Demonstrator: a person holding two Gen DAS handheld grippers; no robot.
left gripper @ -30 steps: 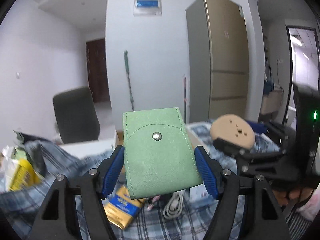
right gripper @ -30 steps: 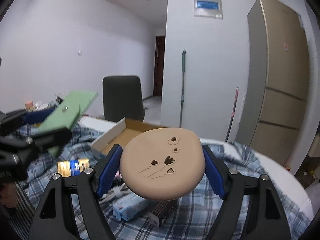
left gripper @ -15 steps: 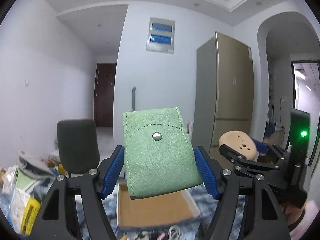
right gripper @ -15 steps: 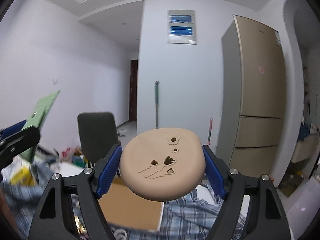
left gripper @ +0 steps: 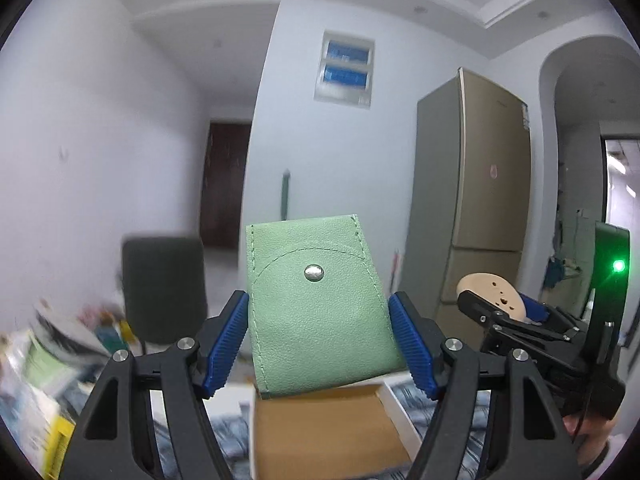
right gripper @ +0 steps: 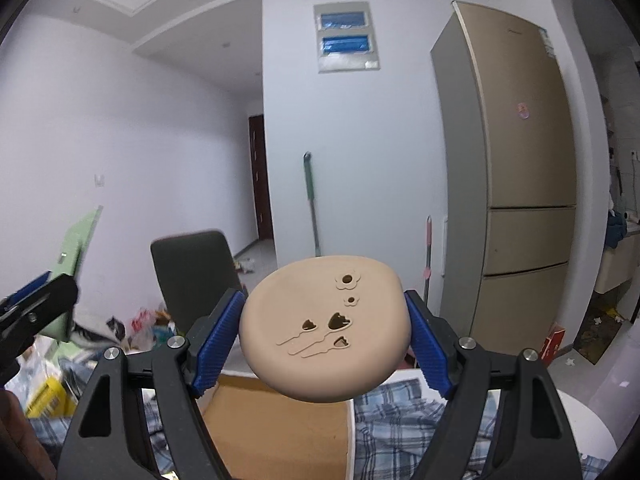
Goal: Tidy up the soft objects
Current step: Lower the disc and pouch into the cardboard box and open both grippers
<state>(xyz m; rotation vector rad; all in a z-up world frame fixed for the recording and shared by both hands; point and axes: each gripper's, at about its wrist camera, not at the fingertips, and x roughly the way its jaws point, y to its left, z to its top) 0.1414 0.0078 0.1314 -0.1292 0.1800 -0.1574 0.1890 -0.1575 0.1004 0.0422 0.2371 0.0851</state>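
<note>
The left gripper (left gripper: 319,342) is clamped on a green pouch (left gripper: 320,312), its blue pads pressing both side edges, and holds it up in the air above an open cardboard box (left gripper: 324,436). The right gripper (right gripper: 325,340), just to its right, squeezes a tan pad (right gripper: 325,330) by its rim, also raised over the box (right gripper: 280,428), which sits on a plaid cloth (right gripper: 400,428). Both things are pinched only at thin edges, so I reckon the limp pouch could buckle and slide out, or the rounded pad could pop free. With the grippers so near each other, they might knock together over the box.
</note>
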